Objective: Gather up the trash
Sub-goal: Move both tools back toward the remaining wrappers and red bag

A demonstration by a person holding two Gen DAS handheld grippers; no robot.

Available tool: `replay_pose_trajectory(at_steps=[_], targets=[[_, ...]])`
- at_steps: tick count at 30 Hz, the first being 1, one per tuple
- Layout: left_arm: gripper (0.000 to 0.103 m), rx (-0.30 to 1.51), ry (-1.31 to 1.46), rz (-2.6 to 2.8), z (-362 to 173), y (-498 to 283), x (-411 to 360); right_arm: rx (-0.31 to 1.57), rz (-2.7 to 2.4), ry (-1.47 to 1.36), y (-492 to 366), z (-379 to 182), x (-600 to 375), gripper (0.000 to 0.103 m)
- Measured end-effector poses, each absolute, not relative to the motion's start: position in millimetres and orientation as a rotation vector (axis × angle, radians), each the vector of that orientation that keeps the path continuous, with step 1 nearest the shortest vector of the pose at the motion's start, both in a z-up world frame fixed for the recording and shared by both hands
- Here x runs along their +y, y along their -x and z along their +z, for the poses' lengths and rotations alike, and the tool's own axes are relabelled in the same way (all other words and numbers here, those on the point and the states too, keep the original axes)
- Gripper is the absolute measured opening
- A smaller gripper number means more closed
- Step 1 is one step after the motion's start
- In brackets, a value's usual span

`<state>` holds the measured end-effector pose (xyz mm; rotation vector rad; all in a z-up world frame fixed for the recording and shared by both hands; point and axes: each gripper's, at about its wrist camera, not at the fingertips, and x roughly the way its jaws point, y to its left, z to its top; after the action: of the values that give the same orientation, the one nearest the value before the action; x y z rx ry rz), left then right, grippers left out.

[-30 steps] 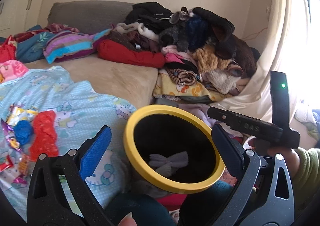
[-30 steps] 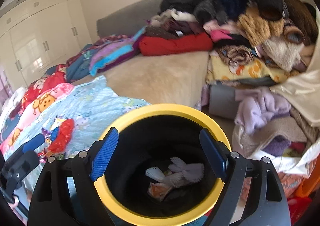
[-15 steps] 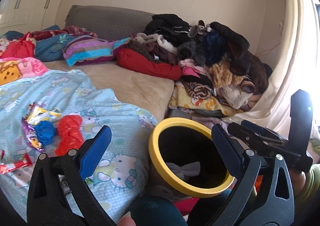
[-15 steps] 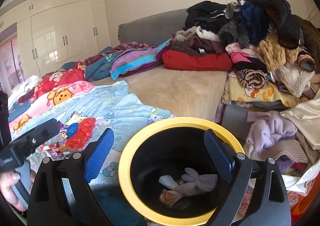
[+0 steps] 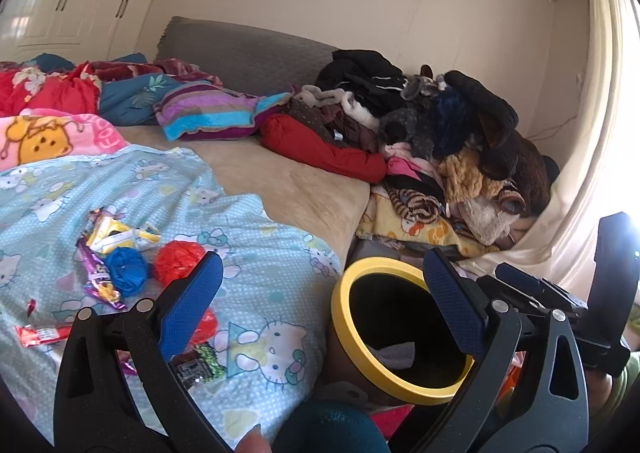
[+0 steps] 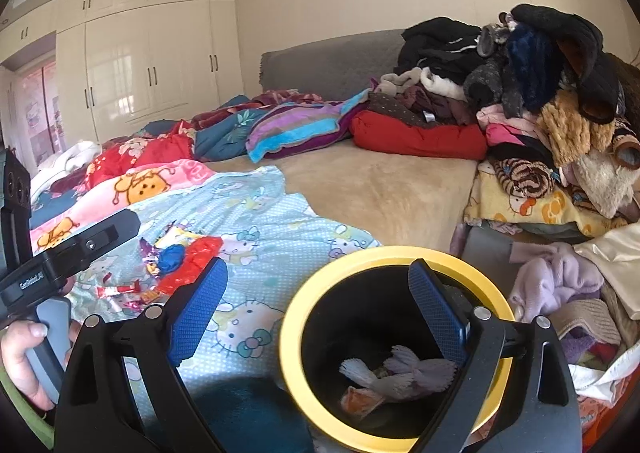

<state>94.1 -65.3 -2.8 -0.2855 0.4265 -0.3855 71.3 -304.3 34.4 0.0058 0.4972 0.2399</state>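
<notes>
A black bin with a yellow rim [image 5: 348, 317] [image 6: 292, 353] stands beside the bed and holds white crumpled tissue [image 6: 400, 371] and an orange scrap. On the light blue cartoon blanket [image 5: 256, 269] lie a red crumpled bag [image 5: 178, 259] [image 6: 192, 257], a blue crumpled bag [image 5: 126, 271] [image 6: 172, 256] and several candy wrappers [image 5: 116, 235] [image 6: 120, 289]. My left gripper [image 5: 320, 309] is open and empty over the blanket's edge, left of the bin. My right gripper [image 6: 316, 309] is open and empty above the bin's left rim.
A tall pile of clothes and plush toys [image 5: 452, 149] [image 6: 552, 101] sits right of the bin. More blankets [image 5: 60, 133] cover the far bed. White wardrobes [image 6: 152, 65] line the back wall. A curtain [image 5: 600, 133] hangs at the right.
Both grippers have swung left, away from over the bin towards the blanket with the trash. The bin now sits lower right in both views. Both stay open.
</notes>
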Motion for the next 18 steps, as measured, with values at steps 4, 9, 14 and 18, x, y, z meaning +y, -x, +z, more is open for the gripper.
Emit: replay_pose_trajectory(at_steps=[4, 9, 14, 18], targets=[[0.092, 0.42, 0.295, -0.366, -2, -94, -57, 0.473, 0.261, 0.021, -69, 39, -292, 0.089], [0.092, 0.413, 0.318, -0.339, -2, -95, -44, 0.455, 0.294, 0.051, -66, 42, -276, 0.089], [0.092, 0.407, 0.328, -0.311, -1, -95, -32, 0.474, 0.328, 0.036, -71, 40, -262, 0.089], [0.092, 0.409, 0.343, -0.281, -4, -95, -17, 0.497, 0.361, 0.033, -76, 36, -243, 0.089]])
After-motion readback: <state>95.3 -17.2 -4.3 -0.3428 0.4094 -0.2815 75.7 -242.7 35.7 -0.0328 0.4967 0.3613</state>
